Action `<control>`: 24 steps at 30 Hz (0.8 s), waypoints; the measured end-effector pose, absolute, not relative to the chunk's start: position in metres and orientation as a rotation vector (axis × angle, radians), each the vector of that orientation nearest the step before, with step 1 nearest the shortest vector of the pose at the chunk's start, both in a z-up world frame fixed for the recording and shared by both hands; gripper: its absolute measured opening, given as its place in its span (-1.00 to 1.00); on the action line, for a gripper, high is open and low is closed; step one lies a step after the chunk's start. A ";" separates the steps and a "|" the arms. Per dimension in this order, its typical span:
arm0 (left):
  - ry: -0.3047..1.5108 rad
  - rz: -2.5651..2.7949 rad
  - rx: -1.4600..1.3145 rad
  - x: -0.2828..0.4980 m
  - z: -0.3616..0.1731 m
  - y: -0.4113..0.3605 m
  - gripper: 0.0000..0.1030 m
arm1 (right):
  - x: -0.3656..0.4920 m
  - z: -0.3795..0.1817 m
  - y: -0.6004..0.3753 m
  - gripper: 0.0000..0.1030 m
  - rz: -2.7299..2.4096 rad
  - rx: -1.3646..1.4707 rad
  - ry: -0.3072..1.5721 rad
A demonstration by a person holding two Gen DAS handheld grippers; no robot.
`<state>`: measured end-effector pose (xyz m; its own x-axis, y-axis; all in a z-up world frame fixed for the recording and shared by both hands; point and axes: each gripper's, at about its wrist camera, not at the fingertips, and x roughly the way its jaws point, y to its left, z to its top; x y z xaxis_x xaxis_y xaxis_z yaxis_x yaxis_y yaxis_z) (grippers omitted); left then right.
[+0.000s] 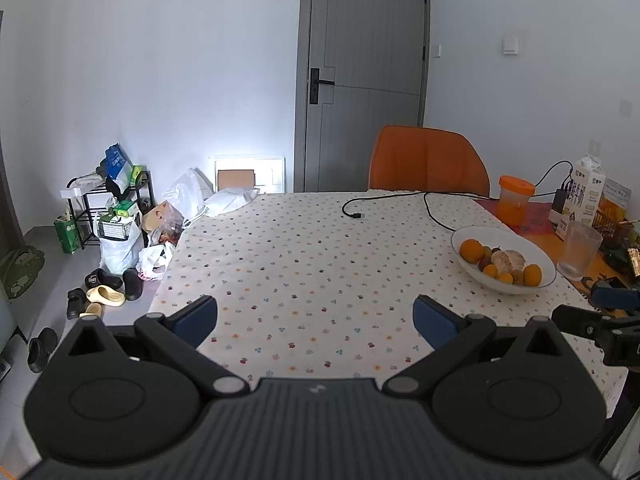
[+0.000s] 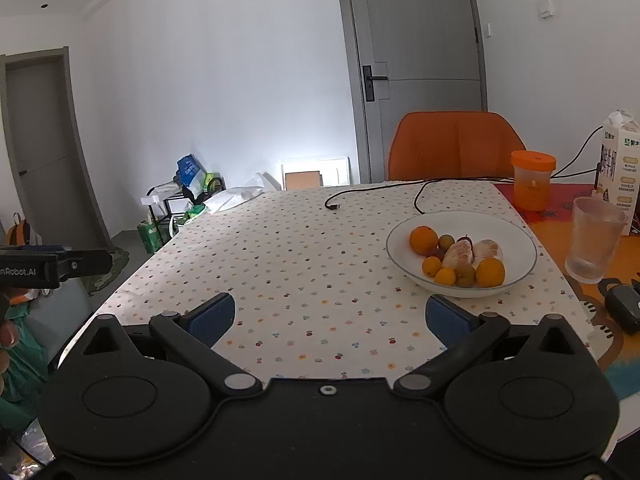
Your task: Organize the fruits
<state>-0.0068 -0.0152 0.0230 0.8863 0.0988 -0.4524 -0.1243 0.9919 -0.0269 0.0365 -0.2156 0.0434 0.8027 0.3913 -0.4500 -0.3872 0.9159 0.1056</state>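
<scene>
A white bowl (image 2: 516,236) (image 1: 468,236) sits on the right side of the table with the dotted cloth (image 2: 304,248) (image 1: 304,248). In it lie oranges (image 2: 423,239) (image 1: 472,249), peeled citrus pieces (image 2: 460,254) (image 1: 509,259), small kumquats (image 2: 445,277) and dark grapes (image 2: 446,242). My right gripper (image 2: 330,317) hangs open over the near table edge, left of and nearer than the bowl, with nothing between its fingers. Also open and holding nothing, my left gripper (image 1: 315,318) hovers over the cloth, well left of the bowl. The right gripper's side shows at the right edge of the left wrist view.
An orange-lidded jar (image 2: 532,184), a clear glass (image 2: 594,238) and a milk carton (image 2: 620,164) stand right of the bowl. A black cable (image 2: 376,192) runs across the far cloth. An orange chair (image 2: 456,144) stands behind the table. Bags, a rack and shoes (image 1: 108,284) clutter the floor at left.
</scene>
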 end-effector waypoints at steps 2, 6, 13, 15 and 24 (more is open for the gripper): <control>0.466 0.116 -0.058 -0.007 0.023 -0.014 1.00 | 0.037 0.043 -0.216 1.00 0.415 0.010 0.486; 0.468 0.115 -0.057 -0.007 0.023 -0.014 1.00 | 0.037 0.043 -0.217 1.00 0.414 0.012 0.487; 0.477 0.112 -0.066 -0.006 0.020 -0.011 1.00 | 0.041 0.039 -0.216 1.00 0.407 0.008 0.500; 0.484 0.115 -0.068 -0.004 0.019 -0.012 1.00 | 0.042 0.038 -0.216 1.00 0.402 0.012 0.502; 0.474 0.109 -0.064 -0.004 0.018 -0.014 1.00 | 0.042 0.037 -0.218 1.00 0.406 0.018 0.507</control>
